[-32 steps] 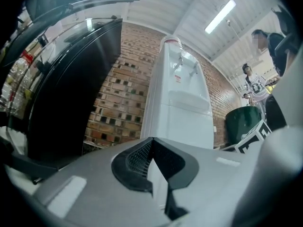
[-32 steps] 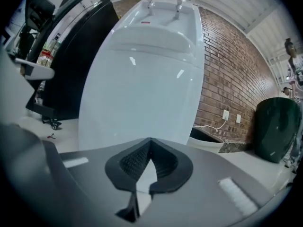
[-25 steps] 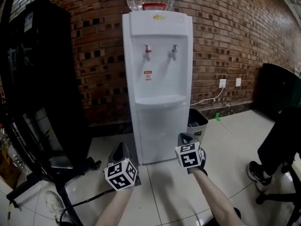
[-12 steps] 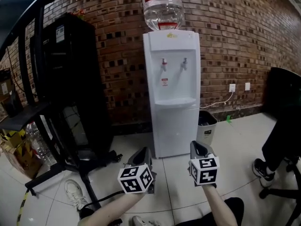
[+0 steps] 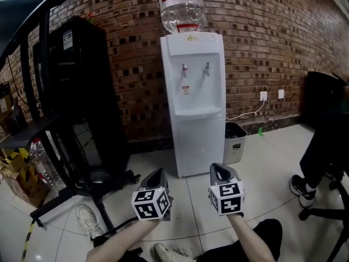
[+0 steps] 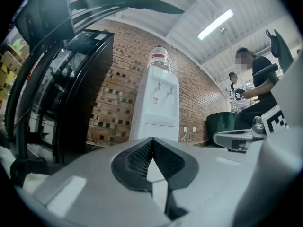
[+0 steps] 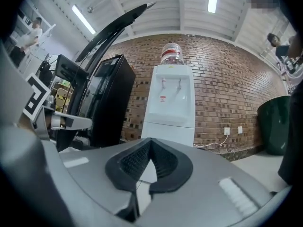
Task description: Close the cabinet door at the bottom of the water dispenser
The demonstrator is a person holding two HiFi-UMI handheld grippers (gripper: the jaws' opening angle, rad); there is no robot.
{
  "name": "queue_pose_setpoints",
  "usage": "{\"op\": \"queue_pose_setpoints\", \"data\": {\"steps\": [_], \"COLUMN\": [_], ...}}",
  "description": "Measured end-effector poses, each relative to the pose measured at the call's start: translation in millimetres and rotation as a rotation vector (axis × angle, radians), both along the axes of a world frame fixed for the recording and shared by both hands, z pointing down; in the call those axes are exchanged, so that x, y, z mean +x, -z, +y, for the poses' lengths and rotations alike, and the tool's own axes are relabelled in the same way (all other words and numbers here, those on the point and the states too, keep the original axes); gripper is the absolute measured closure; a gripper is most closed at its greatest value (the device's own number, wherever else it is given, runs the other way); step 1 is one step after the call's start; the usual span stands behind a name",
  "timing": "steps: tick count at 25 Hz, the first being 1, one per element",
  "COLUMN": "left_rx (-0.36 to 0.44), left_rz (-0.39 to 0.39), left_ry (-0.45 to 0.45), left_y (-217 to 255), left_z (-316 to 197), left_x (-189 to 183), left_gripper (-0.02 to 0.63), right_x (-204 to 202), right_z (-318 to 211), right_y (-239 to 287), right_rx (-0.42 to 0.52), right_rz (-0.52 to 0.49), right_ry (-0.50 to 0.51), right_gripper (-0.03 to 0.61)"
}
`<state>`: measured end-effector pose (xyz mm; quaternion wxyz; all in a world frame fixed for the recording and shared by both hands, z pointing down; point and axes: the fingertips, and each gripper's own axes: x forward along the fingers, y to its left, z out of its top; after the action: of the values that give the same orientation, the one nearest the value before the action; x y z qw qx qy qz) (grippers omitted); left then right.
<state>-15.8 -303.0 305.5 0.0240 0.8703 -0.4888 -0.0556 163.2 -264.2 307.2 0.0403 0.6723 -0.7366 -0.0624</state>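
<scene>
Door (image 5: 199,146): lower front of white dispenser (image 5: 192,75), lying flush, against brick wall (image 5: 262,37). Bottle (image 5: 180,7) on top; bin (image 5: 235,142) just beside, right; black cabinet (image 5: 82,91) left. My left claw (image 5: 157,173), right claw (image 5: 220,171): jaws together, empty, side by side, well apart from door

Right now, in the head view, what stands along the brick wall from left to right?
black cabinet → water dispenser → waste bin → wall sockets
</scene>
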Motion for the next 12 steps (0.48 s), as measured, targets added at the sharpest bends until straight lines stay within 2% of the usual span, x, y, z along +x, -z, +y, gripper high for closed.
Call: {"op": "queue_pose_setpoints", "data": {"steps": [12], "left_rx": [-0.027], "left_rz": [0.004], "left_ry": [-0.076], "left_y": [-12.2], "left_z": [1.6], "left_x": [30.9], "left_gripper": [0.607], "right_x": [2.7], "right_z": [-3.3], "right_y": [-5.0], "right_rx": [-0.006], "right_rz": [0.012], "right_ry": [0.001], "right_gripper": [0.578]}}
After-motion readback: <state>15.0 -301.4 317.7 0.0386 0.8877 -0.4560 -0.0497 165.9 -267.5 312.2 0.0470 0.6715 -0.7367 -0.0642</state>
